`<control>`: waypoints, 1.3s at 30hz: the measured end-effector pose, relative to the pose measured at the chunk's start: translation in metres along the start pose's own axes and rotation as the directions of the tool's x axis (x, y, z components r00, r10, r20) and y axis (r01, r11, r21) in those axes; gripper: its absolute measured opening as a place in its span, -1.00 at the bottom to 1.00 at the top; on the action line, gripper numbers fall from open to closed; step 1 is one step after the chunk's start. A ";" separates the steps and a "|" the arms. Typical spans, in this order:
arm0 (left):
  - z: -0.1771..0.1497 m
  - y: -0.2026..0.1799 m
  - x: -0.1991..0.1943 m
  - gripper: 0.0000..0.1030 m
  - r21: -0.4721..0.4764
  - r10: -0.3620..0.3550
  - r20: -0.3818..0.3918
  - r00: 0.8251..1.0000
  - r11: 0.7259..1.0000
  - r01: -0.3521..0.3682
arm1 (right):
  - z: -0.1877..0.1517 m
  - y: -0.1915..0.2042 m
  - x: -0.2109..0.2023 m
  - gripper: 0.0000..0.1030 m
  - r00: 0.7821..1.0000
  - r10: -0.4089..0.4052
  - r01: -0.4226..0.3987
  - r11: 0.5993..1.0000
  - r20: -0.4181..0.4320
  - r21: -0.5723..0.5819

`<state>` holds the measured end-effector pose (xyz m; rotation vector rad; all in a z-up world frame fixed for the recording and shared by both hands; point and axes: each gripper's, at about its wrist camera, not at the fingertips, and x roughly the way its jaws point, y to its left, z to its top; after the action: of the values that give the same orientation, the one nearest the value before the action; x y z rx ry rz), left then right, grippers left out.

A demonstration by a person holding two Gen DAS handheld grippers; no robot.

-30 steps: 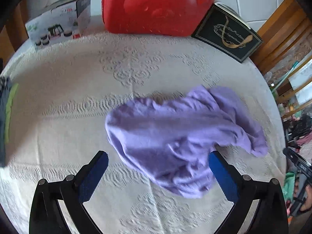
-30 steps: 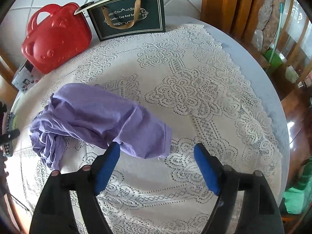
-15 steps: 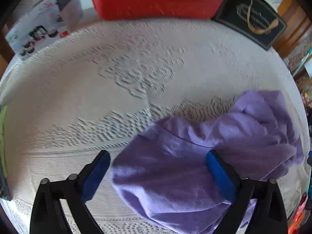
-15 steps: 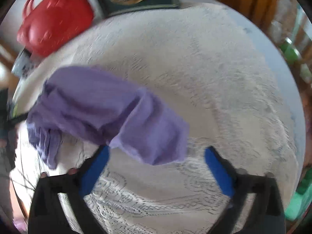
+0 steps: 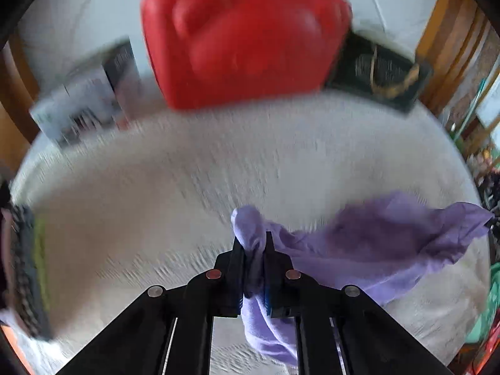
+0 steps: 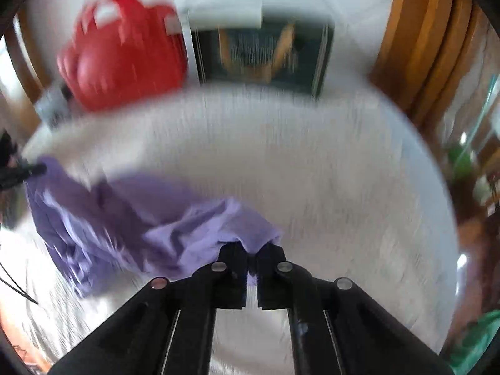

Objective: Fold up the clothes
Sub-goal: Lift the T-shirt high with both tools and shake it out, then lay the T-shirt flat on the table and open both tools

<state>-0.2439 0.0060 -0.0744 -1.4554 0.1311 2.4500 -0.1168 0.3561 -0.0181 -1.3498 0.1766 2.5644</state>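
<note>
A purple garment (image 5: 384,243) hangs bunched above the white lace tablecloth (image 5: 187,172). My left gripper (image 5: 253,243) is shut on one end of it, with cloth pinched between the jaws and drooping below. In the right wrist view the garment (image 6: 150,218) stretches to the left, and my right gripper (image 6: 252,251) is shut on its other end. Both views are blurred by motion.
A red plastic case (image 5: 243,34) stands at the back of the table, with a dark gift bag (image 5: 384,75) to its right and a printed box (image 5: 90,93) to its left. Wooden chair backs (image 6: 418,40) stand at the right. Dark and green cloth (image 5: 25,250) lies at the left edge.
Both grippers have closed on the garment's ends and lifted it off the tablecloth. The views have tilted up toward the back of the table.
</note>
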 end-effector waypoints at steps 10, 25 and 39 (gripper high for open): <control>0.134 0.041 -0.182 -0.82 -0.026 0.084 0.339 0.937 0.996 -0.080 | 0.152 0.021 -0.157 -0.93 0.870 0.022 -0.004 0.999 0.493 -0.038; -0.046 0.061 -0.201 -0.81 0.016 0.076 0.215 0.974 0.997 -0.081 | -0.015 0.025 -0.144 -0.93 0.954 0.133 -0.108 0.989 0.267 -0.104; -0.183 0.051 -0.086 1.00 -0.048 -0.069 -0.254 0.965 0.997 0.058 | -0.175 -0.017 -0.038 0.73 0.960 0.091 -0.078 0.995 -0.263 0.058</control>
<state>-0.0652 -0.1007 -0.0918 -1.7604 0.0869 2.2176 0.0478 0.3288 -0.0856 -1.6988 0.3465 2.4183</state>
